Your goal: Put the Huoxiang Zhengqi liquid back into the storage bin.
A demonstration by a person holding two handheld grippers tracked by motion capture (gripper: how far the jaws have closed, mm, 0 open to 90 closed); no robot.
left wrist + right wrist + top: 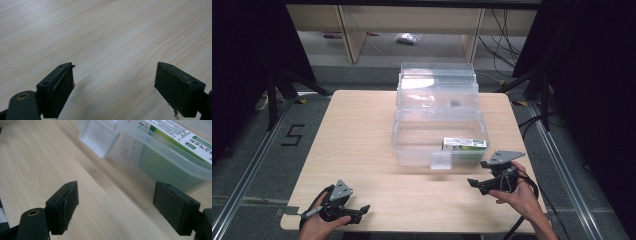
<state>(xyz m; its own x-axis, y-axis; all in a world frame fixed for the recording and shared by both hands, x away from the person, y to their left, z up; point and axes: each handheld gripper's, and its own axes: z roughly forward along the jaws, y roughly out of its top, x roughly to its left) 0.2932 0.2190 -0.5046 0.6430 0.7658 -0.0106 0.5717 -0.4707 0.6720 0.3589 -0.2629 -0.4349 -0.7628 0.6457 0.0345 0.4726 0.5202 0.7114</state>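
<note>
Black left gripper gapes wide, empty; right gripper likewise.

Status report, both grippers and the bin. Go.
Left gripper open, empty, near table front edge. Right gripper open, empty, just short of clear bin. Bin lid up; green-white box inside, right front corner. Nothing between.
</note>
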